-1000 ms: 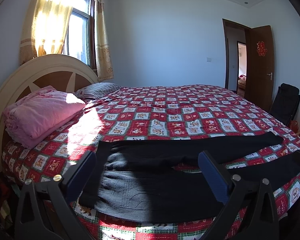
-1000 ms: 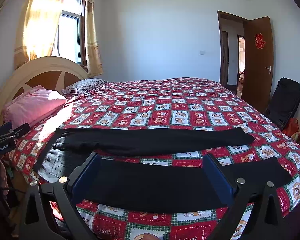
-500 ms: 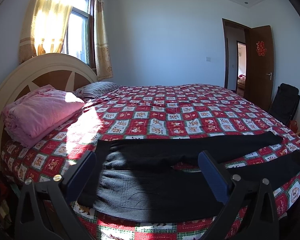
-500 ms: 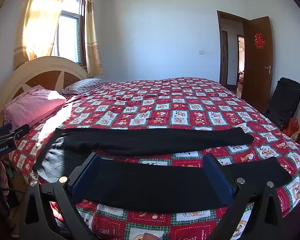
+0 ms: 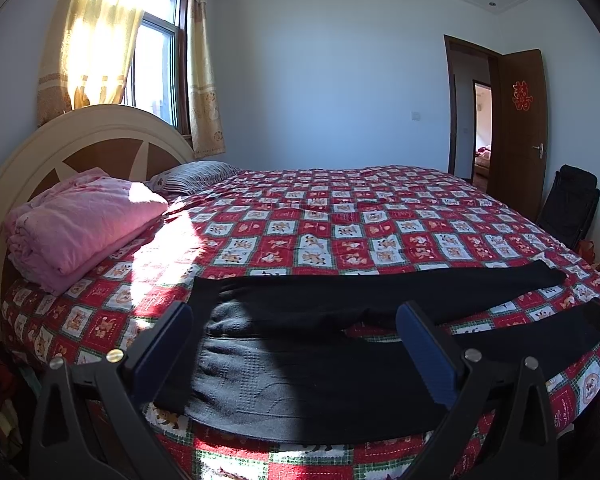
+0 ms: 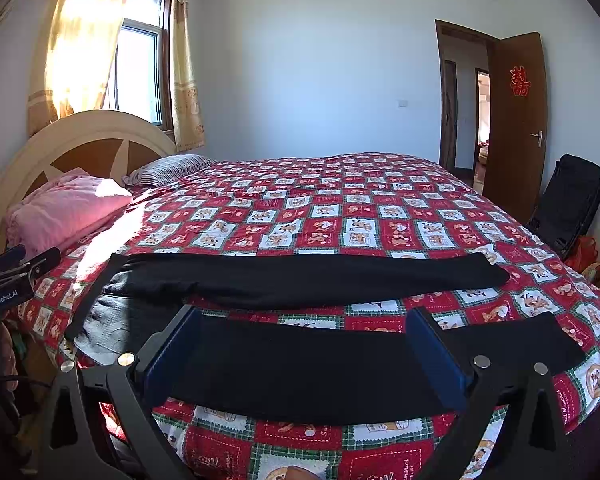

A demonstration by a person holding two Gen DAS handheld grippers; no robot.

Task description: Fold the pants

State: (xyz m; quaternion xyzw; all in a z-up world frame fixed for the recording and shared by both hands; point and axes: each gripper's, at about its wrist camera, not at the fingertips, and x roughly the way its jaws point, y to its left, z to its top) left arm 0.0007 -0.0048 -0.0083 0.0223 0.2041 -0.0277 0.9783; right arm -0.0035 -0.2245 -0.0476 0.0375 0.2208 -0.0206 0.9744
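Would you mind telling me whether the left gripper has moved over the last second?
Barely: in the left wrist view the left gripper has eased slightly, since the headboard and pants shifted only a touch in frame.

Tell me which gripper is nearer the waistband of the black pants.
Left. The left gripper hovers over the waistband; the right gripper hangs over the near leg, farther along.

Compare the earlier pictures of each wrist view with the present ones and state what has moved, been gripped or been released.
Almost nothing has changed. The left wrist view has drifted very slightly, so the bed sits a touch differently in frame. The black pants lie spread flat on the checked bedspread as before, legs apart. The left gripper and right gripper hover with jaws open, holding nothing. The pink blanket is unmoved.
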